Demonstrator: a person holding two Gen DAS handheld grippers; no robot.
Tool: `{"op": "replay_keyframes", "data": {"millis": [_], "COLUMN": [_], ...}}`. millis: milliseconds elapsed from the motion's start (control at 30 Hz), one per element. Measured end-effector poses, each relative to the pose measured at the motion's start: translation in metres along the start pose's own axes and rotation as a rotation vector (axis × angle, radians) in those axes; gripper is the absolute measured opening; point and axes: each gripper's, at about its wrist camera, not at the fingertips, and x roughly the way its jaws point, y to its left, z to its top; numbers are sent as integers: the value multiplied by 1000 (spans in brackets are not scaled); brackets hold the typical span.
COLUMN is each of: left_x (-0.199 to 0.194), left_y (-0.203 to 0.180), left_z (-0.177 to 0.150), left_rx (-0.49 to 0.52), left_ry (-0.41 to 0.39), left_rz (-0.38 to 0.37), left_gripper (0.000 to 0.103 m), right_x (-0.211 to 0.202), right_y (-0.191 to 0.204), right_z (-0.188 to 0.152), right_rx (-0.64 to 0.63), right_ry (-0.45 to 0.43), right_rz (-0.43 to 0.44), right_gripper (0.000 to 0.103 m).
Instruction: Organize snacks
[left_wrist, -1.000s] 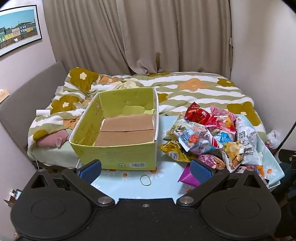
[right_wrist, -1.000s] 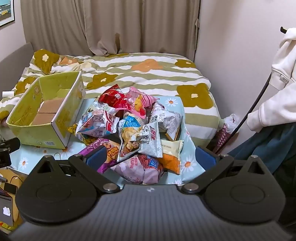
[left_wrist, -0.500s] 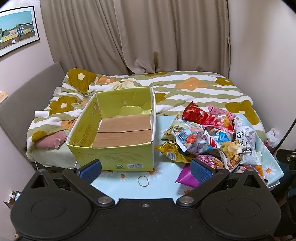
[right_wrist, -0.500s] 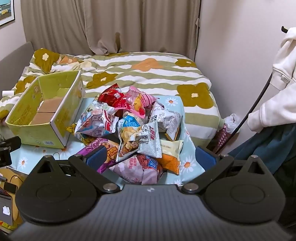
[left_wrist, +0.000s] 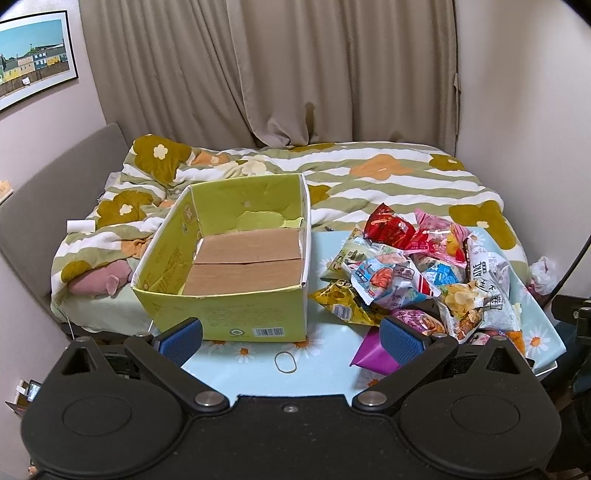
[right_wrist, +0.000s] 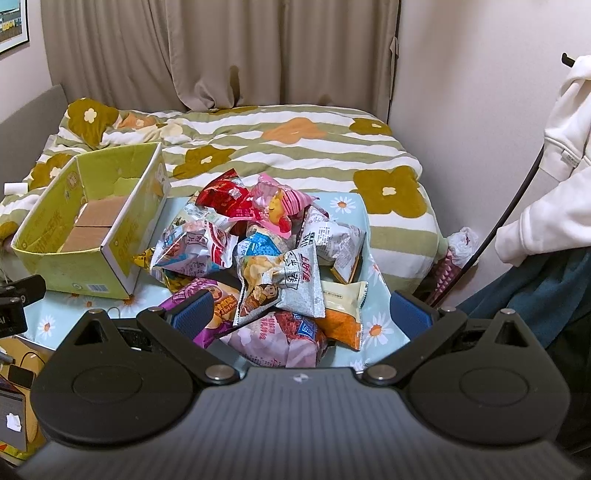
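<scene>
Snacks (right_wrist: 258, 251) heaped beside box (left_wrist: 229, 258) — rubber band (left_wrist: 285, 361) only in left view.

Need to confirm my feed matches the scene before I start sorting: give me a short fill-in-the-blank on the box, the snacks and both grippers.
1. The green cardboard box holds ____ snack packets.
2. The snack pile lies to the ____ of the box.
3. The left gripper and the right gripper both stand ____.
4. A loose rubber band lies on the ____ in front of the box.

Missing words: no; right; open; table
</scene>
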Motion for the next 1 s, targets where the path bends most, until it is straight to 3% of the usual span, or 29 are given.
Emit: {"op": "replay_keyframes", "data": {"millis": [1000], "left_x": [5], "left_y": [1], "left_z": [6], "left_rx": [4], "left_ry": [7], "left_rz": [-14], "left_gripper": [103], "right_x": [0], "right_y": [5], "right_z": [5], "right_rx": [-2], "right_ry": [-14], "right_rz": [-4], "right_gripper": [103]}}
